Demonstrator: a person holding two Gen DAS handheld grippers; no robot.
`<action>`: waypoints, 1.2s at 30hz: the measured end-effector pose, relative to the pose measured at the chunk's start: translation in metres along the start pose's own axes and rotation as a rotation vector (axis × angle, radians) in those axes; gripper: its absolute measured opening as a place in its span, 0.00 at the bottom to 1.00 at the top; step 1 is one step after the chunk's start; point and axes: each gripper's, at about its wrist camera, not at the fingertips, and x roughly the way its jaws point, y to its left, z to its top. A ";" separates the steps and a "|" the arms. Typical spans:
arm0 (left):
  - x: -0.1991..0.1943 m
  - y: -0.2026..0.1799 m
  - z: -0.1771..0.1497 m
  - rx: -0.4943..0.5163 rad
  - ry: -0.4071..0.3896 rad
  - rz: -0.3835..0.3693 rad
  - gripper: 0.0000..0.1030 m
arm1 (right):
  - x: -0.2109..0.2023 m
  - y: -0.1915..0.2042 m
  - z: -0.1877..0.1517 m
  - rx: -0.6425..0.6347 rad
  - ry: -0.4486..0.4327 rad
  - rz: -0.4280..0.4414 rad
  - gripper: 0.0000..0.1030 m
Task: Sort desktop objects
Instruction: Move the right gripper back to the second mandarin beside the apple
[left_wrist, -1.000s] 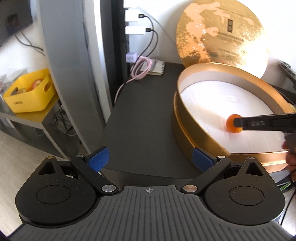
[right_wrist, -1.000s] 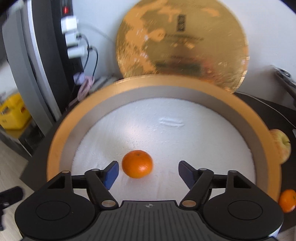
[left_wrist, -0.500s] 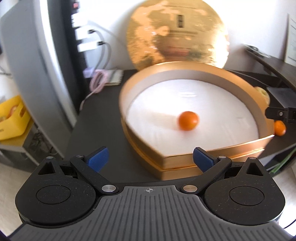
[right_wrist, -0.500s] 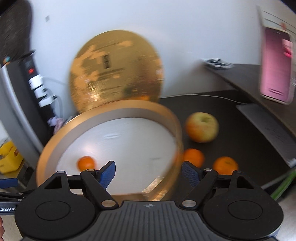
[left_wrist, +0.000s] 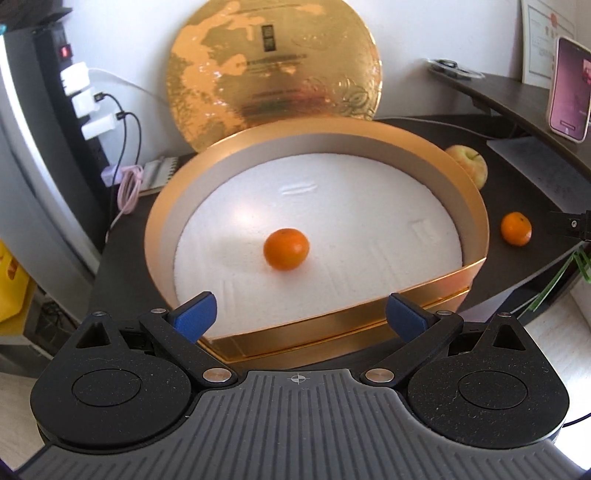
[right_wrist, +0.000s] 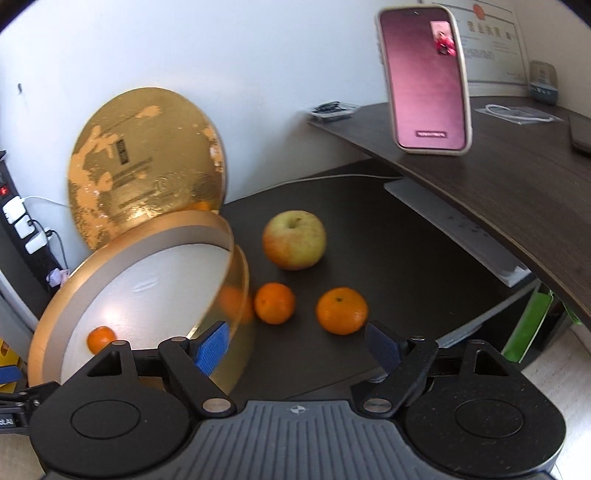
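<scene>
A round gold box (left_wrist: 476, 221) with a white foam floor sits on the dark desk, one tangerine (left_wrist: 286, 249) lying inside it. My left gripper (left_wrist: 301, 317) hovers open at the box's near rim, nothing between its fingers. In the right wrist view the gold box (right_wrist: 140, 243) is at left with that tangerine (right_wrist: 100, 338) in it. Right of the box lie an apple (right_wrist: 294, 239) and two tangerines (right_wrist: 274, 302) (right_wrist: 342, 311). My right gripper (right_wrist: 297, 345) is open and empty, just in front of these two. The apple (left_wrist: 467, 164) and one tangerine (left_wrist: 516, 228) also show past the box.
The gold lid (left_wrist: 273, 62) leans on the wall behind the box. A phone (right_wrist: 424, 79) stands on a raised dark shelf (right_wrist: 517, 177) at right, with a power strip (right_wrist: 454, 225) under it. Chargers and cables (left_wrist: 92, 110) hang at far left; a notebook (left_wrist: 157, 175) lies nearby.
My right gripper has drawn back from the tangerine in the box and swung right to face the loose fruit. My left gripper has turned right to face the box squarely.
</scene>
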 end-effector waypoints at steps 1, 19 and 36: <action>0.000 -0.001 0.001 0.003 0.000 0.001 0.98 | 0.002 -0.003 -0.001 0.002 -0.001 -0.009 0.79; 0.021 -0.011 0.005 0.024 0.040 0.036 0.98 | 0.067 -0.027 -0.005 -0.005 0.040 -0.051 0.63; 0.023 -0.020 0.005 0.056 0.036 0.001 0.98 | 0.106 -0.022 0.002 -0.058 0.063 -0.091 0.63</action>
